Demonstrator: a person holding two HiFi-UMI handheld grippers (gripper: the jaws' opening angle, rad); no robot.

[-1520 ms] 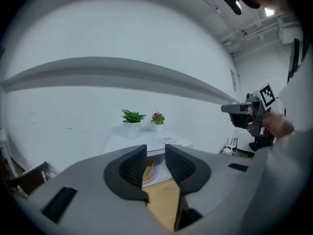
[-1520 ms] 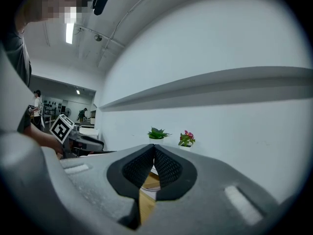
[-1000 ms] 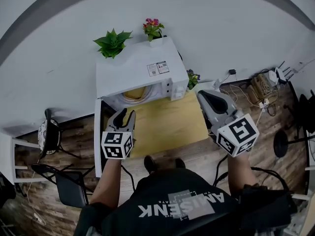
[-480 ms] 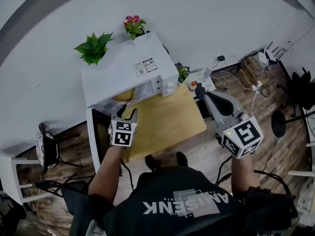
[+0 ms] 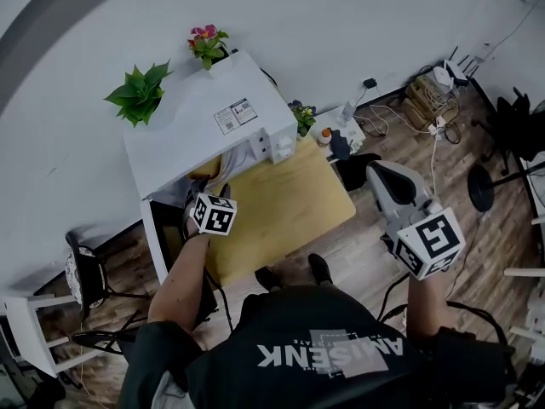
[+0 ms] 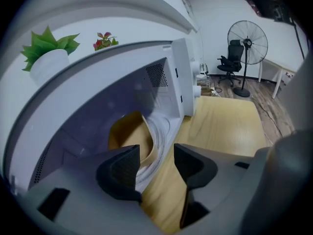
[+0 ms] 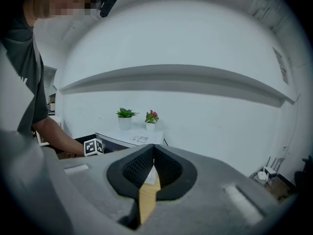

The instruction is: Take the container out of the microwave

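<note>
The white microwave (image 5: pixel 213 126) stands on the wooden table (image 5: pixel 281 203) with its door (image 5: pixel 156 245) swung open to the left. Inside, a tan container (image 6: pixel 128 133) rests on a white turntable (image 6: pixel 157 131); only a sliver of the container (image 5: pixel 204 171) shows in the head view. My left gripper (image 5: pixel 203 192) is at the cavity's mouth, pointing in and down. In the left gripper view my left gripper (image 6: pixel 156 164) has its jaws opening, with the container's rim just beyond the gap and untouched. My right gripper (image 5: pixel 375 170) hovers off the table's right side; my right gripper (image 7: pixel 153 156) is shut and holds nothing.
Two potted plants (image 5: pixel 136 94) (image 5: pixel 204 43) stand on top of the microwave, and a small one (image 5: pixel 300 116) sits beside it. Cables and a power strip (image 5: pixel 426 92) lie on the floor at right. A stool (image 5: pixel 85 262) is at left, a fan (image 6: pixel 247 38) further off.
My left gripper has dropped and moved forward to the microwave's opening, rolling as it went, and its jaws have spread wider. The right gripper has drifted rightward, away from the table.
</note>
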